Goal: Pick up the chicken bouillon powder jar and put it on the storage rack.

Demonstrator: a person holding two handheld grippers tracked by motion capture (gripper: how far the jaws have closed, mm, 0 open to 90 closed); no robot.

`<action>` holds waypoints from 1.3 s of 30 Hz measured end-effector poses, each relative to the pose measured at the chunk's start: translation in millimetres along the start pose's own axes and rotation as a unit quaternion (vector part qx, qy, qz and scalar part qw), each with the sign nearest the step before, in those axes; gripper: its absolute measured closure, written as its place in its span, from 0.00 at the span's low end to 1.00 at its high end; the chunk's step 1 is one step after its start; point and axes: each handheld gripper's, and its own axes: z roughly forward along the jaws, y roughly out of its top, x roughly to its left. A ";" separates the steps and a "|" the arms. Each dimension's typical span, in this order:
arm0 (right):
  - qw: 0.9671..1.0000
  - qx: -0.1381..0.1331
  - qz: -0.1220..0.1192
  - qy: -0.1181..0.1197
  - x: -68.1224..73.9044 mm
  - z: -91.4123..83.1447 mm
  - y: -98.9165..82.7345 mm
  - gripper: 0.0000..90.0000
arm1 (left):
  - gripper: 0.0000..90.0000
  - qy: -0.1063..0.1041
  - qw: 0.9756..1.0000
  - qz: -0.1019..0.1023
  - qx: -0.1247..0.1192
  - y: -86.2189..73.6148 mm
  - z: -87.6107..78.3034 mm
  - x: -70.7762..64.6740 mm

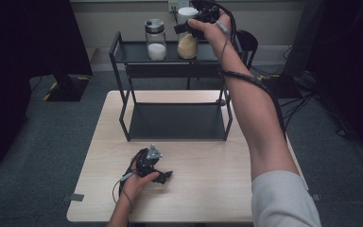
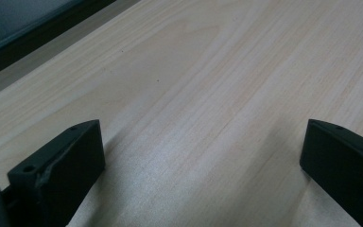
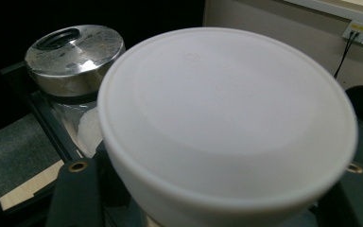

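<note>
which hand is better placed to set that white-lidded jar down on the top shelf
Right. The right hand-held gripper is shut on the white-lidded jar at the top shelf; the left hand-held gripper rests open on the table.

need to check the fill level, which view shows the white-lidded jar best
The high view: the white-lidded jar stands whole on the rack's top shelf, its tan contents visible, gripped by the right claw. The right gripper view gives just its lid from above; the left gripper view faces bare tabletop.
</note>
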 end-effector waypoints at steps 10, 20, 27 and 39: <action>1.000 -0.014 -0.007 0.002 0.5 1.9 -7.2 0.38 | 0.00 0.000 1.000 0.000 0.000 0.0 0.0 0.0; 1.000 -0.012 -0.008 -0.010 8.6 -0.2 -8.8 0.23 | 0.00 0.000 1.000 0.000 0.000 0.0 0.0 -0.1; 0.999 -0.014 0.002 -0.042 19.1 -5.8 -13.5 0.03 | 0.00 0.000 1.000 0.000 0.000 0.0 0.0 0.0; 0.998 -0.024 0.022 -0.056 28.5 -18.1 -26.0 0.00 | 0.00 0.000 1.000 0.000 0.000 -0.1 0.0 0.0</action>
